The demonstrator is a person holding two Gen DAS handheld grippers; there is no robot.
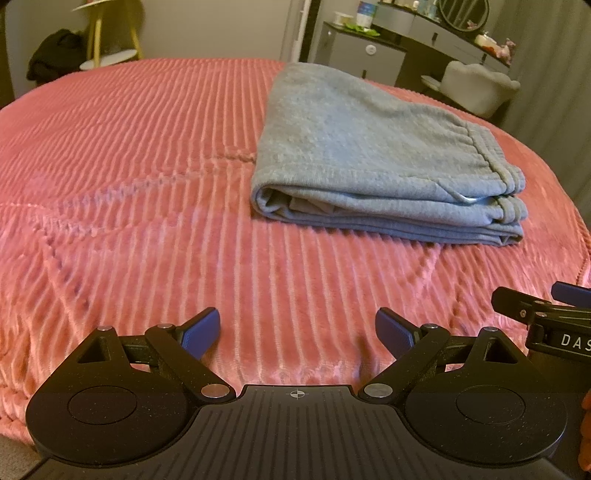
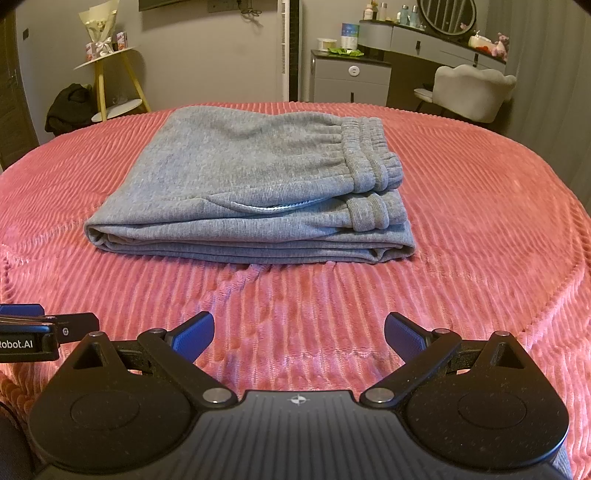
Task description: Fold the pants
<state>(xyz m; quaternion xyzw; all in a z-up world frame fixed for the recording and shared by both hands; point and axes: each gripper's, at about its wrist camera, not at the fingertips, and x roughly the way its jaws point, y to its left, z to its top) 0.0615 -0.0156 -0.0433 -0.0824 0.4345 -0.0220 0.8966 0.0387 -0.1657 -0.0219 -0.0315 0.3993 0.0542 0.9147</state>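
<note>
Grey sweatpants [image 2: 251, 192] lie folded into a compact stack on the pink ribbed bedspread [image 2: 480, 240], elastic waistband [image 2: 373, 155] on top at the right. In the left wrist view the same pants [image 1: 369, 155] sit up and to the right. My left gripper [image 1: 297, 332] is open, blue pads wide apart, empty, held back over the near part of the bed. My right gripper [image 2: 299, 334] is open and empty too, well short of the pants' front edge. Each gripper's side pokes into the other's view at the edge.
The bedspread [image 1: 129, 184] stretches left of the pants. Beyond the bed stand a yellow-legged side table [image 2: 110, 74], a dark bundle on the floor [image 2: 70, 107], a grey dresser [image 2: 351, 77], a vanity with round mirror [image 2: 447, 18] and a pale chair [image 2: 472, 92].
</note>
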